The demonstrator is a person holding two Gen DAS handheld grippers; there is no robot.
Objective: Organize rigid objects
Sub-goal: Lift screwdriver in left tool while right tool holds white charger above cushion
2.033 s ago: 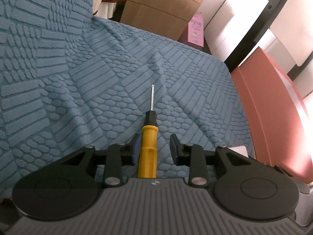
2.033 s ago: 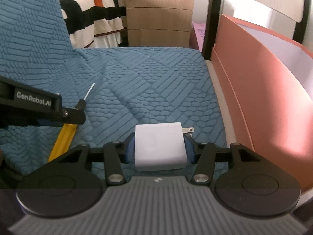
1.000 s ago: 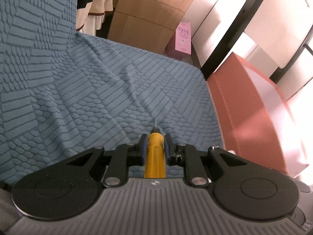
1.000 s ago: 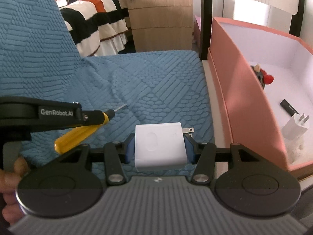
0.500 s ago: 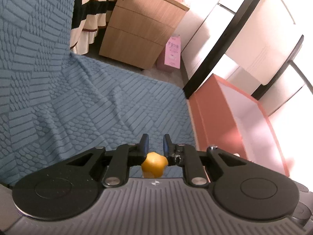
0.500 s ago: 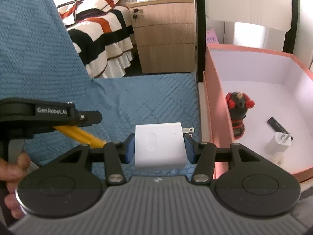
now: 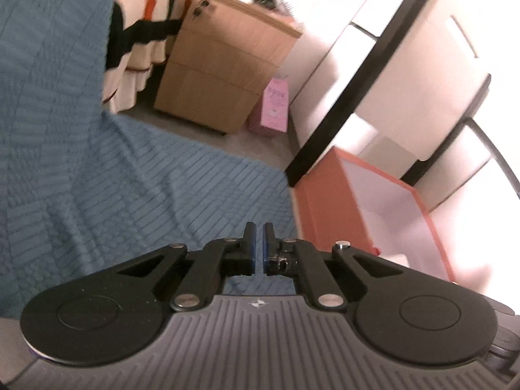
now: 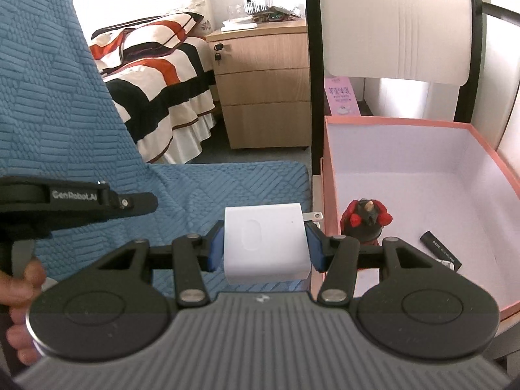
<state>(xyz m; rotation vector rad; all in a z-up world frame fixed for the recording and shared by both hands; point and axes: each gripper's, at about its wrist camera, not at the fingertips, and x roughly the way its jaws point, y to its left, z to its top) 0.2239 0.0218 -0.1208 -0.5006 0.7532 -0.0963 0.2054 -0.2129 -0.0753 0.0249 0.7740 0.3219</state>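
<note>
Box right of cover; figurine, stick inside.

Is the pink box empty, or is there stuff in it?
Not empty: the pink box holds a red-and-black figurine and a black stick.

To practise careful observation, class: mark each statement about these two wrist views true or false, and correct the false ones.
1. The right gripper clamps a white charger between its fingers. True.
2. The pink box is empty. False: a red-and-black figure and a black stick lie inside.
3. The left gripper holds a yellow screwdriver. False: its fingers are shut with nothing visible between them.
4. A wooden drawer cabinet stands beside the striped bed. True.
</note>
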